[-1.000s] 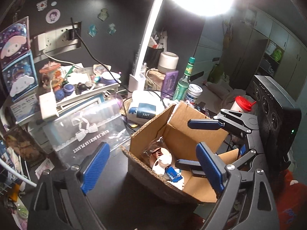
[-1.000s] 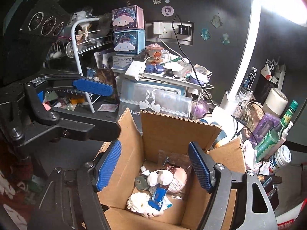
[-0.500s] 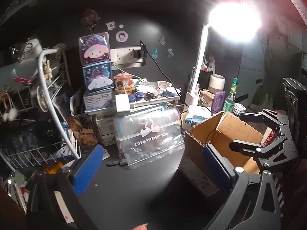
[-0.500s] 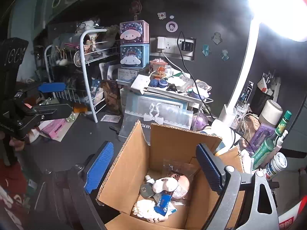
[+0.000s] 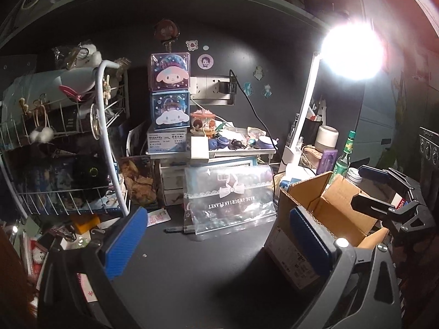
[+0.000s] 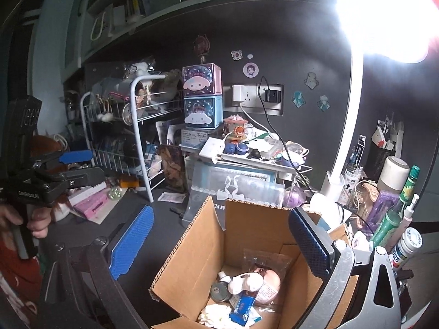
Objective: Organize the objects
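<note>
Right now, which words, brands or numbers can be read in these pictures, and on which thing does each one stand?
"MADE IN DURIAN PLANET", upside down: clear plastic bag.
"90": small round jar lid in the cardboard box.
"PinkDoll", uncertain: pink box.
Labels on the white bottle, green bottle and stacked cartoon boxes: too small or blurred.

Upside-down print on the clear pouch (image 5: 230,200) reads "MADE IN DURIAN PLANET". In the right wrist view, the pink box (image 6: 94,205) says "PinkDoll", and a round lid (image 6: 220,292) down in the carton (image 6: 192,249) shows "90". The left gripper (image 6: 59,168) body carries small white lettering, too blurred to read.
</note>
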Demonstrator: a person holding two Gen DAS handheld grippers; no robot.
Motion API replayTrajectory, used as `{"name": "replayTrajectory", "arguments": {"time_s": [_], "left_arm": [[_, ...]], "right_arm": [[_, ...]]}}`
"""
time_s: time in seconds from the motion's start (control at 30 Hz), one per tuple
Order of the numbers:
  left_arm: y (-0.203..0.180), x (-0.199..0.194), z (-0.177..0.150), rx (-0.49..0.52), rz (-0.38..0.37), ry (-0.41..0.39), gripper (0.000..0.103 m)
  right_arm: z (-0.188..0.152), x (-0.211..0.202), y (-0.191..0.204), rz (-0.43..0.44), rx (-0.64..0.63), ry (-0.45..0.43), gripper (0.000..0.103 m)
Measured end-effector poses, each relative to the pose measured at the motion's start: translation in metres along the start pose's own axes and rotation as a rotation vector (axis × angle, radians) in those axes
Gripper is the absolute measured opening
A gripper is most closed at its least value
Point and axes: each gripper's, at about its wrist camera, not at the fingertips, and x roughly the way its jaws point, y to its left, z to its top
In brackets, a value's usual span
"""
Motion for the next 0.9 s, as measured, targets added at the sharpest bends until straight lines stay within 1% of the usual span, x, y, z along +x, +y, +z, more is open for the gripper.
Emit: {"name": "replayTrajectory", "arguments": {"time_s": [0.13, 0.9], "left_arm": [[-0.0013, 0.0016, -0.0015, -0.005, -0.003, 0.003, 0.103], [-0.0034, 0.0072, -0.0055, -0.009, -0.020, 0.034, 0.102]], "right_arm": [[-0.0007, 0.0004, 0.0023, -0.014, -0.016, 0.012, 0.099], [-0.0044, -0.0003, 0.0052, -0.006, -0.015, 0.022, 0.099]]}}
